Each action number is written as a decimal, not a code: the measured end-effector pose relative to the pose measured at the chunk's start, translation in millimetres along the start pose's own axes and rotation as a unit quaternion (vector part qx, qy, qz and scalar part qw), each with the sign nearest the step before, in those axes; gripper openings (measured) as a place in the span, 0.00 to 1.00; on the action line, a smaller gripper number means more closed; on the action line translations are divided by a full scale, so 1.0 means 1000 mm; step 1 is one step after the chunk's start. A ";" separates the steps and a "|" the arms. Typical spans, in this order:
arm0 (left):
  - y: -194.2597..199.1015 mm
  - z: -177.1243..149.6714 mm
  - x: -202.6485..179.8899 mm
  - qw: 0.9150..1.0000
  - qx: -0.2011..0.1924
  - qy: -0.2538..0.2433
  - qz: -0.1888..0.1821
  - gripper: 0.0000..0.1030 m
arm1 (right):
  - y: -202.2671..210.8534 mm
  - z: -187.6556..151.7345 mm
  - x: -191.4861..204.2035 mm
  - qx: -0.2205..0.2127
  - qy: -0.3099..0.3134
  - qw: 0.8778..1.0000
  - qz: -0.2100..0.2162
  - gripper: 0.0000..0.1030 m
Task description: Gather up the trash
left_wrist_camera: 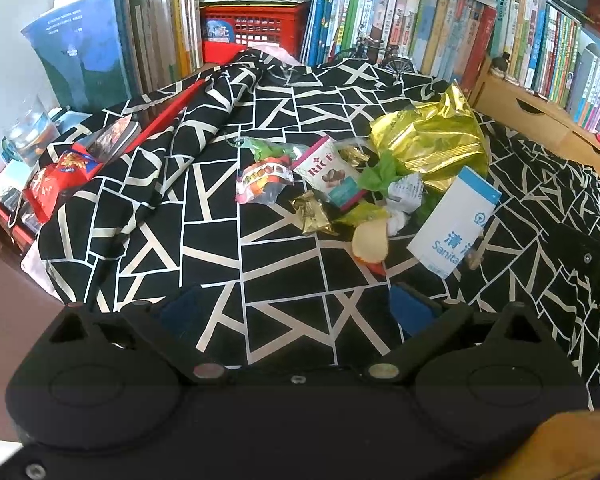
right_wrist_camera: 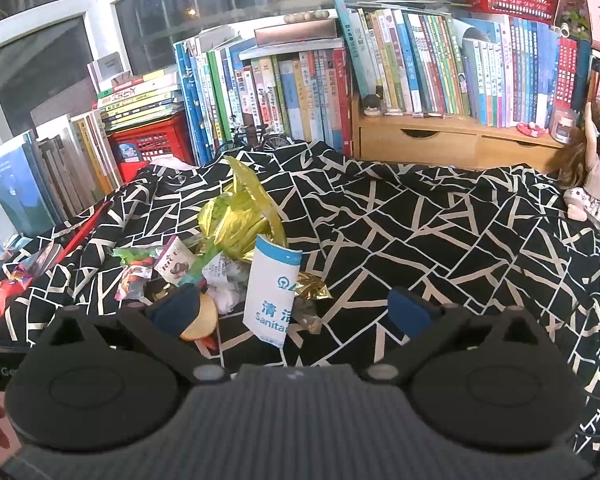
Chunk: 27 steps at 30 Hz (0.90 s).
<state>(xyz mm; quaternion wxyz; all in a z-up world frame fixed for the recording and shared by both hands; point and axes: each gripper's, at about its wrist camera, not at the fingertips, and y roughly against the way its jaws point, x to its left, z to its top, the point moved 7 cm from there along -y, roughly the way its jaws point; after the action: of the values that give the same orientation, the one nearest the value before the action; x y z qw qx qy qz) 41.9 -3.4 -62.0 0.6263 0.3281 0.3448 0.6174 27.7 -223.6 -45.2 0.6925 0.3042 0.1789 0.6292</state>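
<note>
Left wrist view: the left gripper hovers low over a black cloth with white lines, its blue-padded fingers spread wide and holding nothing. The right gripper is likewise wide open and empty, and hangs just before the trash. A heap of trash lies on the cloth ahead of both: a crumpled gold foil bag at the back, a white and blue sanitary bag leaning in front of it, a snack packet showing chocolates, a clear sweet wrapper, a small gold wrapper, crumpled tissue and a pale fruit peel. The cloth is rumpled. Packed bookshelves stand behind, with a red crate. A doll sits at the far right.
</note>
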 end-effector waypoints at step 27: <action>-0.003 0.010 -0.011 0.999 -0.012 -0.010 -0.031 0.95 | 0.000 0.002 -0.006 -0.002 -0.012 1.000 -0.006 0.98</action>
<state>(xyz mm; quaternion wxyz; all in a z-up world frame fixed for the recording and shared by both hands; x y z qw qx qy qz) 51.7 -14.8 -58.9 0.6523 0.3157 0.3415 0.5985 28.6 -230.3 -44.5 0.6989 0.3090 0.1715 0.6218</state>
